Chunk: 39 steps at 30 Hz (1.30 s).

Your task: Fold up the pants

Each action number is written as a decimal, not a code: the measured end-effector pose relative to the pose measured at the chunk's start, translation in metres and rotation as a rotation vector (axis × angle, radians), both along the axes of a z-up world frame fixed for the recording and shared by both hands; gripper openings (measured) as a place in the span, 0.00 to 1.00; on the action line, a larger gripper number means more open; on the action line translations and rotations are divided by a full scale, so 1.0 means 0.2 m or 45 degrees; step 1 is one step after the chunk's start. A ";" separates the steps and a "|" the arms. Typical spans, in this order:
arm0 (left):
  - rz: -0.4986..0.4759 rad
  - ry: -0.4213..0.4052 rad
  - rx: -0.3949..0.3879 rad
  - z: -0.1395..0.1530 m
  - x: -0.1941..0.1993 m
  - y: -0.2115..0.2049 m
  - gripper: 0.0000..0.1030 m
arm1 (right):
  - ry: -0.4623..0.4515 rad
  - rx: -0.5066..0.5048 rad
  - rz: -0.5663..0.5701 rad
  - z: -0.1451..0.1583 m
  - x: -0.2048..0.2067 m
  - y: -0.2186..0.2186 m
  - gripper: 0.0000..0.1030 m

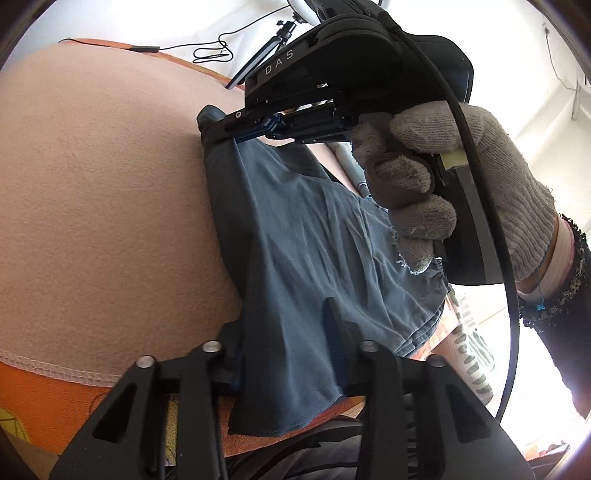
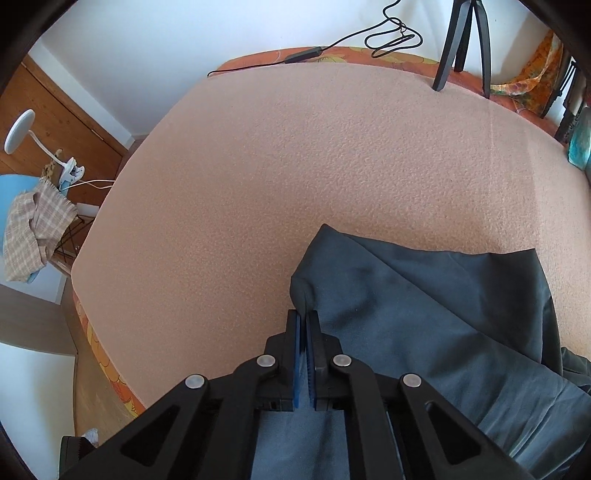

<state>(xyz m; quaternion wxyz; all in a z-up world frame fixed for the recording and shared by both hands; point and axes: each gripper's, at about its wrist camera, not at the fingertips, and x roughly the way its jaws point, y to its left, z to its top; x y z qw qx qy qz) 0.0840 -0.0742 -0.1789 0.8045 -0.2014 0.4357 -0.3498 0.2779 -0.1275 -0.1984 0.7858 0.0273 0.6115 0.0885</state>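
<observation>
Slippage is the main risk: the pants (image 2: pixel 436 314), dark blue-grey and thin, are lifted along one edge above the peach blanket (image 2: pixel 295 166) of the bed, the rest draping down and trailing onto it. If either grip lets go, the raised edge would probably collapse and the fold line would be lost. Uneven pulling between the two hands could also skew the edge, and the hanging cloth might drag and bunch on the nubbly blanket.

The right gripper (image 2: pixel 306 325) has its blue-padded fingers pressed together on a gathered corner of the cloth. The left gripper (image 1: pixel 284 339) has its fingers set apart with fabric bunched between them; they seem to be pinching that fold, though cloth hides the pads.

Only the left wrist view shows the right gripper from outside, along with the gloved right hand (image 1: pixel 443 173) squeezing its handle and the taut span of cloth between both grips. Only the right wrist view shows the open blanket ahead, the tripod (image 2: pixel 461 44) and the cable (image 2: pixel 391 33) at the far edge.
</observation>
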 end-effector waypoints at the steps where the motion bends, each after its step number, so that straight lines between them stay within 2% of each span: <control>1: 0.003 -0.019 0.004 0.01 0.00 -0.01 0.08 | 0.000 -0.007 0.005 0.01 -0.01 0.00 0.00; 2: -0.003 -0.037 -0.002 0.02 -0.01 -0.01 0.08 | 0.003 -0.012 0.018 0.02 -0.02 0.00 0.01; 4: -0.014 -0.069 0.000 0.04 -0.02 -0.02 0.08 | 0.005 -0.039 0.023 0.04 -0.02 0.00 0.09; 5: -0.019 -0.084 0.012 0.05 -0.02 -0.03 0.08 | 0.015 -0.071 0.022 0.03 -0.01 0.01 0.20; 6: -0.025 -0.095 0.016 0.06 -0.02 -0.04 0.08 | 0.029 -0.091 0.024 0.03 0.02 0.03 0.44; 7: -0.029 -0.102 0.021 0.07 -0.03 -0.05 0.08 | 0.036 -0.101 0.030 0.03 0.04 0.04 0.50; 12: -0.046 -0.127 0.055 0.07 -0.04 -0.09 0.08 | 0.070 -0.153 0.104 0.00 0.04 0.15 0.50; 14: -0.053 -0.139 0.070 0.08 -0.04 -0.10 0.08 | 0.101 -0.190 0.136 -0.04 0.03 0.20 0.48; 15: -0.054 -0.148 0.078 0.08 -0.04 -0.10 0.08 | 0.108 -0.230 0.153 -0.07 0.03 0.21 0.40; 16: -0.053 -0.156 0.086 0.09 -0.05 -0.10 0.08 | 0.113 -0.275 0.166 -0.09 0.03 0.22 0.21; 17: -0.049 -0.162 0.099 0.10 -0.05 -0.10 0.08 | 0.121 -0.304 0.168 -0.12 0.03 0.21 0.13; 19: -0.031 -0.171 0.130 0.10 -0.05 -0.09 0.10 | 0.108 -0.255 0.138 -0.14 0.03 0.16 0.03; 20: -0.013 -0.158 0.146 0.09 -0.05 -0.08 0.12 | 0.091 -0.218 0.118 -0.13 0.02 0.13 0.02; 21: 0.000 -0.125 0.156 0.07 -0.03 -0.07 0.26 | 0.074 -0.173 0.095 -0.12 0.01 0.10 0.01; 24: -0.039 -0.027 0.045 -0.01 0.01 -0.07 0.28 | 0.035 -0.037 0.001 -0.09 -0.01 -0.01 0.00; 25: -0.062 -0.007 -0.008 -0.03 0.01 -0.07 0.23 | 0.020 0.006 -0.034 -0.08 -0.01 -0.04 0.00; 27: -0.078 0.016 -0.096 -0.05 0.03 -0.07 0.03 | -0.009 0.076 -0.095 -0.07 -0.03 -0.09 0.00; 30: -0.075 -0.016 -0.172 -0.01 0.03 -0.03 0.03 | -0.049 0.143 -0.145 -0.03 -0.06 -0.14 0.00; 34: -0.026 -0.135 -0.198 0.11 0.03 0.09 0.03 | -0.110 0.180 -0.133 0.06 -0.07 -0.09 0.00; 36: 0.019 -0.136 -0.224 0.12 0.04 0.17 0.03 | -0.138 0.149 -0.099 0.10 -0.04 -0.02 0.00; 39: 0.057 -0.130 -0.197 0.10 0.04 0.25 0.03 | -0.138 0.130 -0.064 0.08 0.00 0.09 0.00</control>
